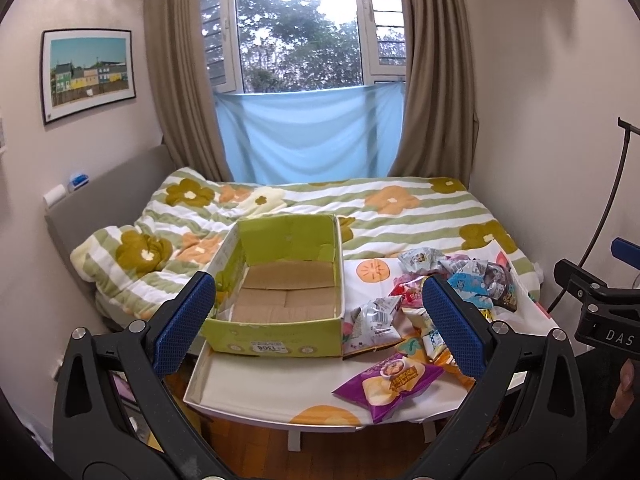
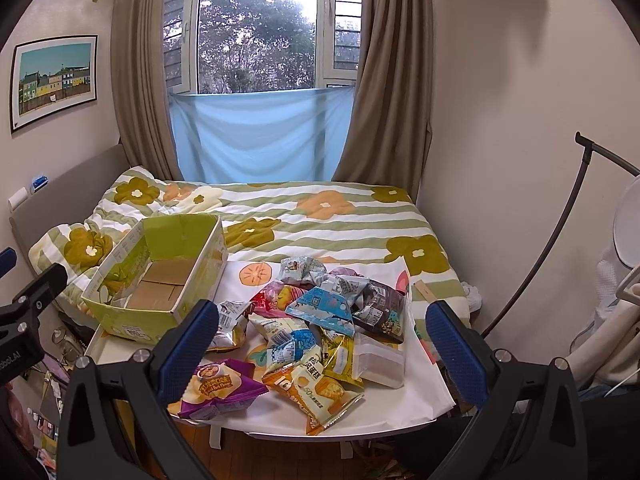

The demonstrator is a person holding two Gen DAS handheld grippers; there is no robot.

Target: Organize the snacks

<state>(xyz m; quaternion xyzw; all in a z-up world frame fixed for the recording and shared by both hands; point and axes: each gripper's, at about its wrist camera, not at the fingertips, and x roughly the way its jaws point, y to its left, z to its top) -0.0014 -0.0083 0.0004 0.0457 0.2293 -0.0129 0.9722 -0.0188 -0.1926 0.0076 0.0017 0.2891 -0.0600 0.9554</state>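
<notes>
An empty green cardboard box [image 1: 280, 336] [image 2: 120, 268] stands open on the left of a small white table [image 1: 256, 388] [image 2: 384, 412]. A pile of snack packets [image 1: 460, 276] [image 2: 320, 312] lies to its right. A purple chip bag [image 1: 388, 380] [image 2: 220, 392] lies nearest the front edge, with an orange packet [image 2: 320, 396] beside it. My left gripper [image 1: 316, 324] is open and empty, held back from the table in front of the box. My right gripper [image 2: 320, 344] is open and empty, in front of the snack pile.
A bed with a flowered striped quilt [image 1: 400, 208] [image 2: 320, 216] lies right behind the table. Walls stand close on both sides. A black stand [image 2: 560, 220] curves at the right. Clutter sits on the floor at the left [image 2: 44, 400]. The right gripper's body shows in the left wrist view [image 1: 600, 304].
</notes>
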